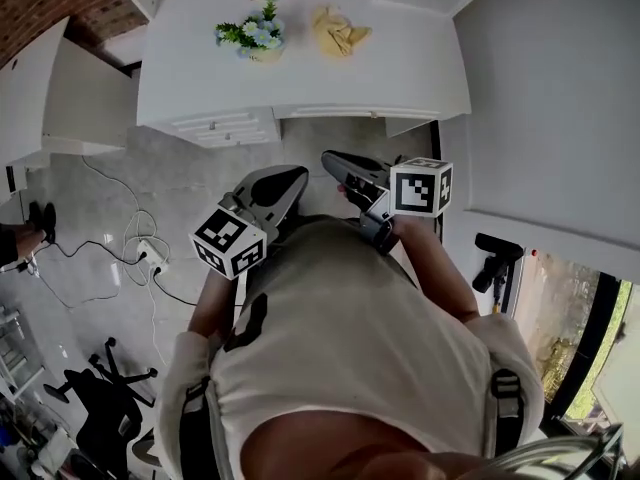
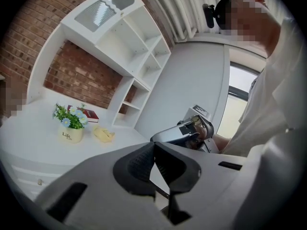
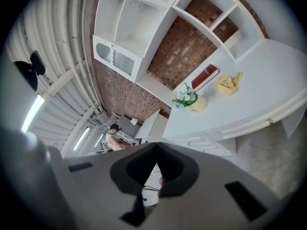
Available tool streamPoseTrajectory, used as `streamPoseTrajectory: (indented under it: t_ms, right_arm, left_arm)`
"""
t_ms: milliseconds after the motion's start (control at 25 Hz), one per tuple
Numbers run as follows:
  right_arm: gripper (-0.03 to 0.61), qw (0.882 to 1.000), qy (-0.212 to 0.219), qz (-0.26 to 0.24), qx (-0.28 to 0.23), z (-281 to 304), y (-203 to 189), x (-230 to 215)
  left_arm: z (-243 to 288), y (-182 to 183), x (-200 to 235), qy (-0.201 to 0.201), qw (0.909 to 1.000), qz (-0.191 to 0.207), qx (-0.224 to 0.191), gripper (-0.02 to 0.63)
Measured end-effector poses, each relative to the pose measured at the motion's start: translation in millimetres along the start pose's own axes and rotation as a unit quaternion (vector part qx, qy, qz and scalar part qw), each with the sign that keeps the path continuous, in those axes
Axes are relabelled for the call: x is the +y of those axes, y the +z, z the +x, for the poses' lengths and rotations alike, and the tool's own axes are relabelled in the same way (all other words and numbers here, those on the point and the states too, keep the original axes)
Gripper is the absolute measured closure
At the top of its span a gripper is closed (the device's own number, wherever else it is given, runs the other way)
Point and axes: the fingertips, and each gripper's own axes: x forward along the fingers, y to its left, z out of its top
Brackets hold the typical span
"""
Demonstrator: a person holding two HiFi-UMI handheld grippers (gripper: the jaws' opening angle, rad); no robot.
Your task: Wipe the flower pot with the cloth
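Left gripper (image 1: 296, 176) and right gripper (image 1: 329, 158), head view: both are held close before the person's torso, well apart from the white desk (image 1: 420, 63). On the desk, the flower pot (image 1: 256, 40) stands near the yellow cloth (image 1: 340, 30), not touching it. Left gripper view: jaws clenched together, nothing between them. Right gripper view: jaws clenched together, empty; pot and cloth far ahead.

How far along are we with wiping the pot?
Nothing looks done. The cloth lies untouched on the desk beside the pot, apart from it. In hand: nothing; left gripper and right gripper are shut and empty, short of the desk. Left: pick up the cloth, wipe the pot.
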Motion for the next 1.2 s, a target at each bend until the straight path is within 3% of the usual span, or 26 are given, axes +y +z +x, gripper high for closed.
streamPoseTrajectory:
  t_ms: [560,800,1040,1200]
  right_arm:
    - [0.571,0.998,0.014,0.029,0.050,59,0,2]
    - [0.571,0.997,0.037,0.037,0.061,58,31,-18]
    - [0.571,0.995,0.066,0.063,0.050,42,78,-47]
    - [0.572,0.993,0.081,0.080,0.039,30,109,-68]
  left_arm:
    - [-36,6,62,0.062,0.9975,-0.029,-0.014,0.595]
    - [-3,16,70,0.086,0.9959,-0.030,-0.007,0.595]
    - [55,35,75,0.089,0.9958,0.003,0.021,0.595]
    - [77,51,91,0.104,0.9942,0.004,0.024,0.595]
